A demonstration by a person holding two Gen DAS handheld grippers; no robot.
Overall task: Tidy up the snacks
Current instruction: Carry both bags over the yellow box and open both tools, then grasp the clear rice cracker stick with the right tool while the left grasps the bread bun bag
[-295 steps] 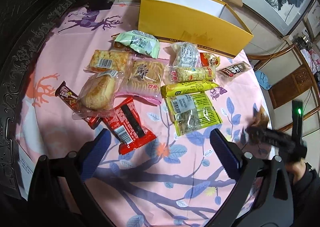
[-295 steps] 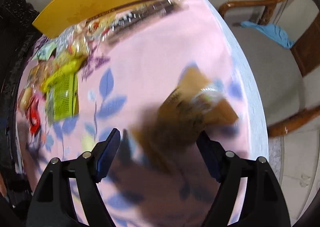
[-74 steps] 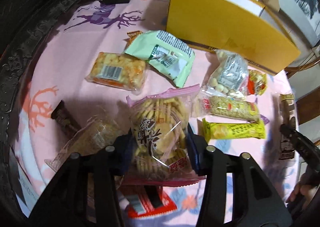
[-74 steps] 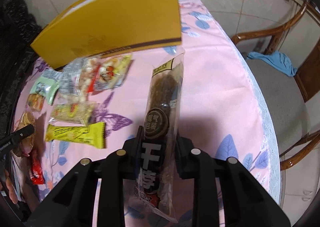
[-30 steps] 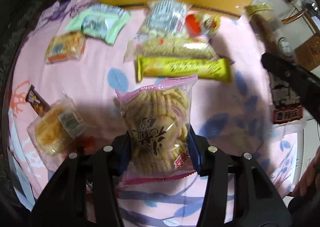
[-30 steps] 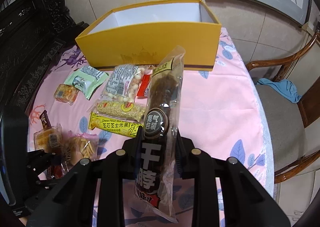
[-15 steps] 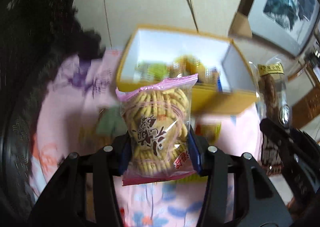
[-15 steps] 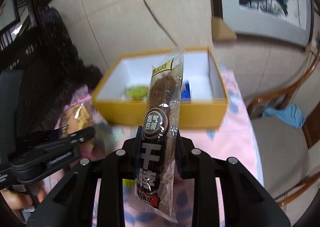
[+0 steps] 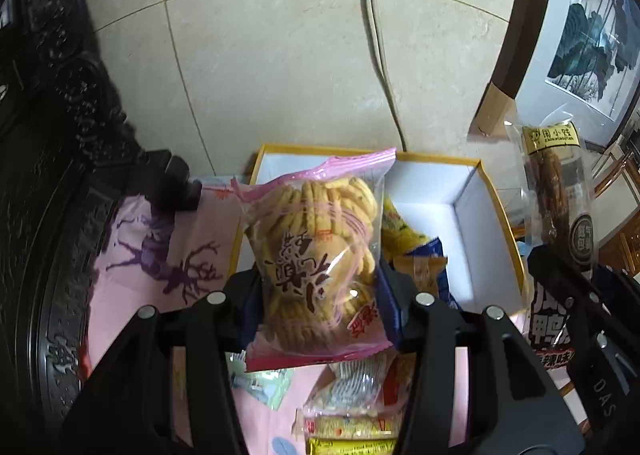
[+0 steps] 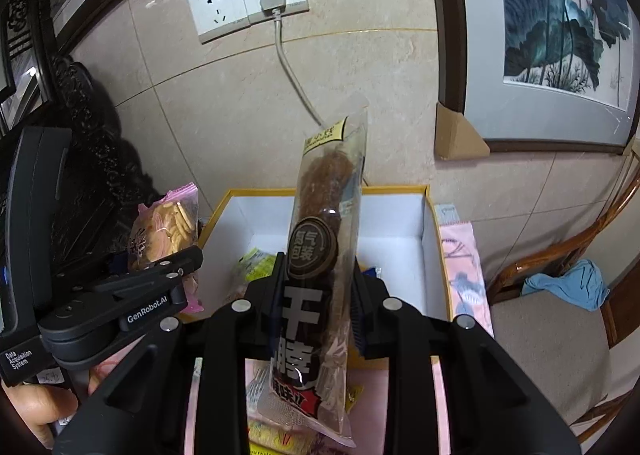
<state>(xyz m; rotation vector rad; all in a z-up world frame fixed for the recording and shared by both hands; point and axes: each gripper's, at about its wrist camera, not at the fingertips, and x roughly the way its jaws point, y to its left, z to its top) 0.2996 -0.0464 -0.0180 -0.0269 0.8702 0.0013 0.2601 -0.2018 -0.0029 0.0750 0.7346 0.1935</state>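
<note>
My left gripper (image 9: 320, 291) is shut on a pink-edged clear bag of yellow biscuit sticks (image 9: 316, 251), held upright in front of the open yellow box (image 9: 500, 215). My right gripper (image 10: 318, 295) is shut on a long dark duck-neck snack pack (image 10: 320, 275), held upright just before the same box (image 10: 434, 239). The box has white inner walls and holds a few packets (image 9: 420, 267). The right gripper's pack also shows at the right of the left wrist view (image 9: 560, 223), and the left gripper with its bag shows at the left of the right wrist view (image 10: 164, 235).
More snack packets (image 9: 352, 407) lie on the pink tablecloth (image 9: 160, 255) below the grippers. A tiled wall with a socket and cable (image 10: 280, 55) stands behind the box. Dark carved furniture (image 9: 48, 175) is at left, a wooden chair (image 10: 560, 315) at right.
Both grippers have lifted their snacks off the table and carried them up and toward the box. The box interior now shows just beyond both packs.
</note>
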